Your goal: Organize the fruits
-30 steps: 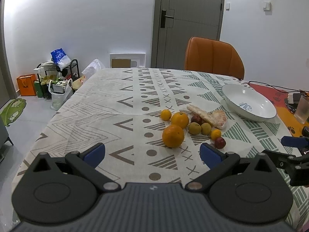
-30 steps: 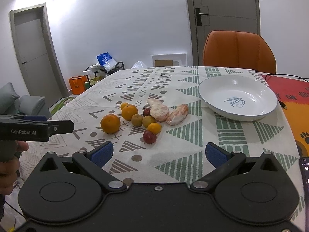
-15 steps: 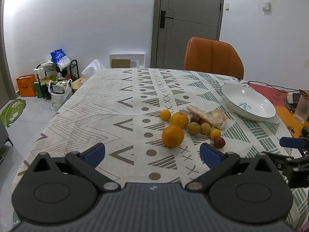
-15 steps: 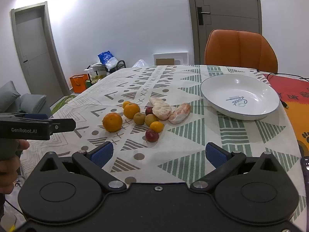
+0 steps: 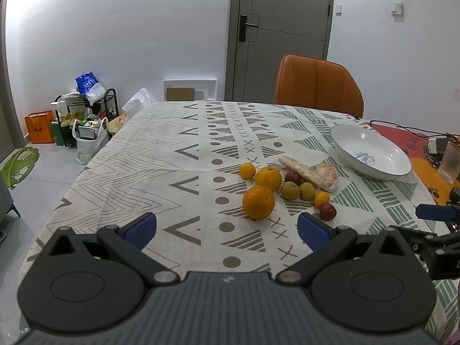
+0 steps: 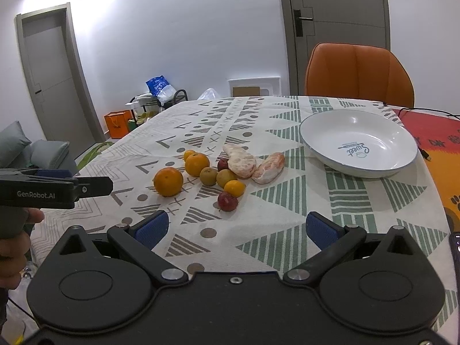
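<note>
White ceramic bowl [image 6: 359, 143] sits empty at right of the counter [image 6: 287, 230], one only. Beside it, centre frame: two peeled pomelo segments [image 6: 241, 162], soft, cradle them; two large oranges [image 6: 168, 181], firm, grip at the widest part; seven small round fruits [image 6: 227, 201], likely to roll. Left gripper [image 5: 227, 230] and right gripper [image 6: 234, 227]: fingers spread, holding nothing.

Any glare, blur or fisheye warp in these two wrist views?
Left wrist view: sharp, the door frame bows from fisheye, corners vignetted, soft shadows under the fruit. Right wrist view: bright wall patch upper left, mild sheen inside the bowl, no motion blur.
</note>
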`<state>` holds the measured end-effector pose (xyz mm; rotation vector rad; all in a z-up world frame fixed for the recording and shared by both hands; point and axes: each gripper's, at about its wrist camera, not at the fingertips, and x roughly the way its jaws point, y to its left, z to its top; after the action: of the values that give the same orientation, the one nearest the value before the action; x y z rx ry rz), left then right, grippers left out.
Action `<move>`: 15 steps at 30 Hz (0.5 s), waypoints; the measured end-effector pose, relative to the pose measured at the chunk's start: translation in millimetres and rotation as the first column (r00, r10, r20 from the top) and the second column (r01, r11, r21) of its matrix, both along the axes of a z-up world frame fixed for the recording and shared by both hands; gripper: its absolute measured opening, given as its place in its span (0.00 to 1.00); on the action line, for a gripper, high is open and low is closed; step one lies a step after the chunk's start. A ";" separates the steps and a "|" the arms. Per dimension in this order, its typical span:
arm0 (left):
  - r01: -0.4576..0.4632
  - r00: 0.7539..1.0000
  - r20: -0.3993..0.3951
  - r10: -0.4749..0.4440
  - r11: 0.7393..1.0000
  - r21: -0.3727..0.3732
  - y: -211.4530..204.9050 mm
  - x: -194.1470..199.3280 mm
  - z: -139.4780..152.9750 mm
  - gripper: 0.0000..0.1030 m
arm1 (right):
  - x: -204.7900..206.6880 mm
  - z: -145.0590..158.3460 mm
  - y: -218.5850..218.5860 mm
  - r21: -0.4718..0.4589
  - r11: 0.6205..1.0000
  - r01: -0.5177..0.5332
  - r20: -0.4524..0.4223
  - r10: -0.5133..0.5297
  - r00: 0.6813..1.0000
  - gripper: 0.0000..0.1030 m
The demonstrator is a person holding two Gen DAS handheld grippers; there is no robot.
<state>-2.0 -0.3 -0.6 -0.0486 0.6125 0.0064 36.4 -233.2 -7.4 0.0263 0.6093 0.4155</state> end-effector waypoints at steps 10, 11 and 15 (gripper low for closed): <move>0.000 1.000 0.001 0.000 1.000 0.000 1.1 -0.3 0.1 1.00 | 1.3 -0.6 -0.2 0.003 1.000 0.000 0.000 0.000 1.000 1.00; 0.000 1.000 0.001 0.000 1.000 -0.001 1.3 -0.3 0.1 1.00 | 1.3 -0.5 -0.7 0.004 1.000 0.001 0.000 -0.001 1.000 1.00; -0.018 1.000 0.018 0.018 1.000 -0.001 3.3 -0.3 -1.1 1.00 | 1.7 -0.8 -2.2 0.007 1.000 0.003 -0.001 -0.003 1.000 1.00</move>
<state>-2.3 3.1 -1.6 -0.0548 0.5937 0.0228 38.2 -235.4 -8.2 0.0340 0.6091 0.4143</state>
